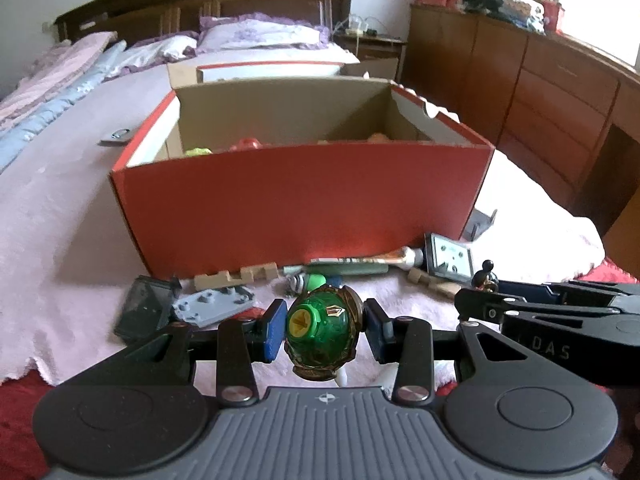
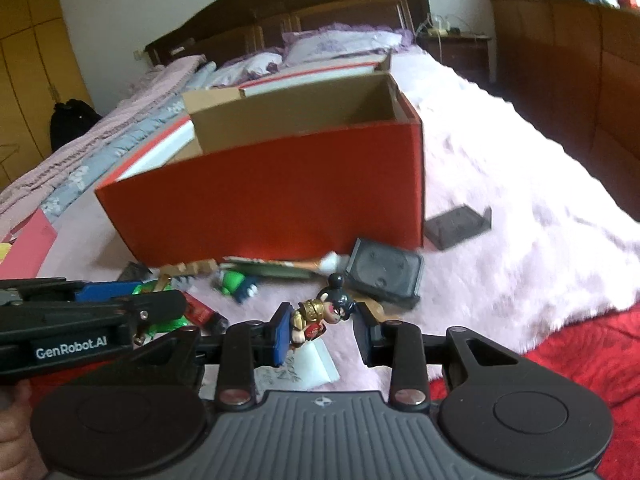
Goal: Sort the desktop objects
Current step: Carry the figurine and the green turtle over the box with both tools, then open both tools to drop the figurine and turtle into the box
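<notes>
A green top (image 1: 322,334) is being clamped by the left gripper (image 1: 325,330), a figurine (image 2: 320,316) by the right gripper (image 2: 322,330), both low in frame before the red box (image 1: 296,200), its front edge rising above them.

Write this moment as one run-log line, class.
left gripper: shut on green spinning top | right gripper: shut on toy figure | red box: ahead, open

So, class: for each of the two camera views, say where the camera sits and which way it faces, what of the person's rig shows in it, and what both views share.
Left wrist view: sits on the left gripper, facing along its fingers toward the red box; a green ball toy is between the pads, and the other gripper enters at right.
Right wrist view: sits on the right gripper, facing the same box from further right; a small figurine is between its fingers, and the left gripper enters at left.
Shared: box, bed, headboard, scattered items.
</notes>
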`<act>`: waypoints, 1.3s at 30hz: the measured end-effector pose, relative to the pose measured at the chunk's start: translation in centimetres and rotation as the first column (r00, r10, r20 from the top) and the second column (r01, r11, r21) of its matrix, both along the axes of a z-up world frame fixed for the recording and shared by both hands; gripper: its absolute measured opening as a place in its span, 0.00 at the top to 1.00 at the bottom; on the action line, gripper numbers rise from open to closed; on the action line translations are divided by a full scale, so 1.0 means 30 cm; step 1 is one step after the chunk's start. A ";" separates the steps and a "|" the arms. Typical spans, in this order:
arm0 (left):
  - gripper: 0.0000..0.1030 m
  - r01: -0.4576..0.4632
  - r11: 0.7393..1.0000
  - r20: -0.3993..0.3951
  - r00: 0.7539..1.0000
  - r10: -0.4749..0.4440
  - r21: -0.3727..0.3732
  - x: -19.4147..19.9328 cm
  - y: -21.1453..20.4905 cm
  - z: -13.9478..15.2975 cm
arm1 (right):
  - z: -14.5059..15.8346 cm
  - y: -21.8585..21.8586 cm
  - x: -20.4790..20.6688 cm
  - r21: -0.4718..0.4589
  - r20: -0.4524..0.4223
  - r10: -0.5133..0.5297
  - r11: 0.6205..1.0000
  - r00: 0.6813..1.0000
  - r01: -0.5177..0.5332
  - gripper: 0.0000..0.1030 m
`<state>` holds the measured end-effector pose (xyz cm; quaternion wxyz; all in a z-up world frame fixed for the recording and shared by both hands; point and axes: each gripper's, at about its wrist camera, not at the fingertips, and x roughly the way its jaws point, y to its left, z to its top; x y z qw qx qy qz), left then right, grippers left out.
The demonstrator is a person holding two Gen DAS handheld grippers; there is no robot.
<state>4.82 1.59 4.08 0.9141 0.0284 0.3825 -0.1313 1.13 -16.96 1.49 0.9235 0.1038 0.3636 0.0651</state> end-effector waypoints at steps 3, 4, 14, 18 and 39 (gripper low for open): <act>0.59 -0.012 1.000 0.025 1.000 0.012 0.001 -0.005 0.010 0.033 | 0.028 0.011 -0.003 0.003 0.016 0.010 1.000 1.000 -0.010 0.66; 0.59 -0.016 1.000 0.034 0.999 0.016 0.002 -0.007 0.015 0.045 | 0.038 0.015 -0.005 0.005 0.021 0.016 1.000 1.000 -0.016 0.66; 0.59 -0.028 1.000 0.128 0.991 0.026 0.012 0.044 0.036 0.184 | 0.194 0.026 0.036 0.026 0.097 0.051 0.998 0.994 -0.054 0.66; 0.59 -0.019 1.000 0.178 0.984 0.019 -0.001 0.108 0.035 0.261 | 0.279 0.031 0.089 0.022 0.151 0.067 0.997 0.986 -0.071 0.66; 0.42 -0.071 0.994 0.117 0.991 0.060 0.089 0.404 0.006 0.202 | 0.253 0.104 0.450 -0.062 0.103 0.059 0.997 0.993 -0.053 0.64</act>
